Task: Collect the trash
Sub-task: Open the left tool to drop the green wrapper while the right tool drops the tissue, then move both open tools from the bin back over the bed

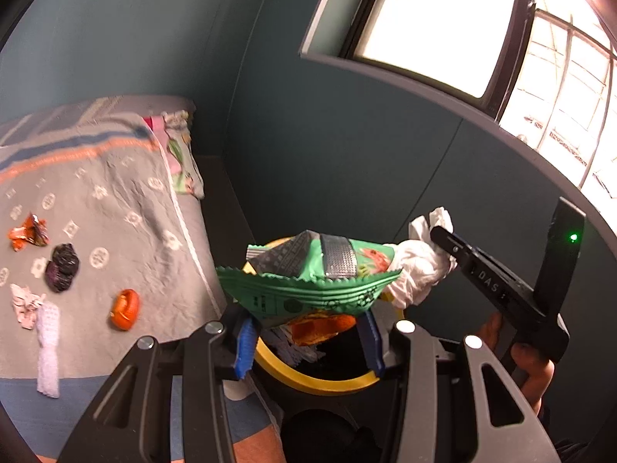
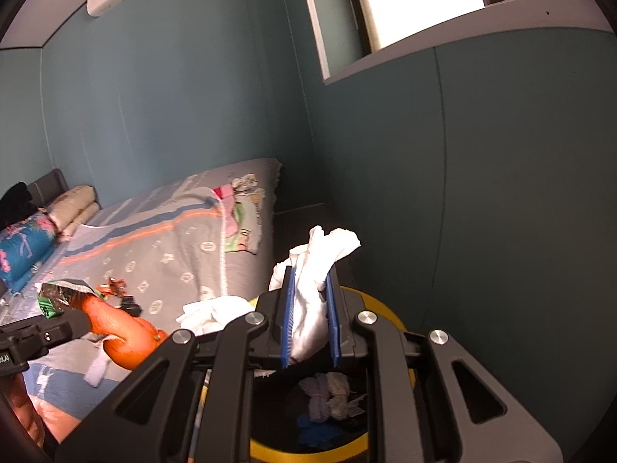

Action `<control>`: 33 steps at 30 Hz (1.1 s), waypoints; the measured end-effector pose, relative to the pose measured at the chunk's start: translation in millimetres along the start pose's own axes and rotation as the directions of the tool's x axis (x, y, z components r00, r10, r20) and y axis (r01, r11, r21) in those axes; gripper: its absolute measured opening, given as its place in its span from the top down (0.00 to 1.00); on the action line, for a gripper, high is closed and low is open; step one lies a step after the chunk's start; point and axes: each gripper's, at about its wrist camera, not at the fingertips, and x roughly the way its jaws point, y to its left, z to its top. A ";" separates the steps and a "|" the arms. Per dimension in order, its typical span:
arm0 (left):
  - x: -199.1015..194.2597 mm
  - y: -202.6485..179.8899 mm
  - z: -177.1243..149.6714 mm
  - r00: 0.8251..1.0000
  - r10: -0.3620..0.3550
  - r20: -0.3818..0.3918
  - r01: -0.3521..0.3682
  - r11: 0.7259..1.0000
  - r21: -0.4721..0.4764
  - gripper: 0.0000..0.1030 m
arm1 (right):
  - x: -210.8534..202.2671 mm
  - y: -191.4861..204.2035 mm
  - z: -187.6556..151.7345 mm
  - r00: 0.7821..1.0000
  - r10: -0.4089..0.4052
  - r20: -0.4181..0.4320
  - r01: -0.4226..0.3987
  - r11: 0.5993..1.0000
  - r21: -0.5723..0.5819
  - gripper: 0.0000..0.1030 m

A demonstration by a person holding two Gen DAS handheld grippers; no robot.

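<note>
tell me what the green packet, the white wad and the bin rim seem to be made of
Green packet: likely printed plastic film with a silvery foil inside, judging by its crimped zigzag edge and sheen.
White wad: looks like tissue or thin soft paper, matte and crumpled; could be cloth.
Bin rim: seemingly smooth yellow plastic.

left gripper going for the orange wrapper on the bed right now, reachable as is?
Probably not yet. The path over the bedspread to the orange wrapper looks free, but the left gripper has its jaws shut on a green snack bag over the yellow-rimmed bin; it would need to drop that first.
</note>
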 end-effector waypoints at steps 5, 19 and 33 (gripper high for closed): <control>32.2 1.2 0.5 0.999 -0.003 -0.041 0.003 1.000 0.001 0.59 | 19.1 -7.0 -4.0 0.999 -0.042 -0.030 0.042 0.999 0.001 0.86; 100.4 14.6 -7.0 0.990 -0.025 -0.135 0.016 0.998 -0.066 0.46 | 64.2 -10.2 -11.4 0.992 -0.089 -0.084 0.092 0.995 0.037 0.57; 77.7 33.1 -8.0 0.995 -0.014 -0.094 0.001 0.991 -0.130 0.28 | 45.3 -11.9 -9.0 0.994 -0.098 -0.042 0.101 0.992 0.072 0.51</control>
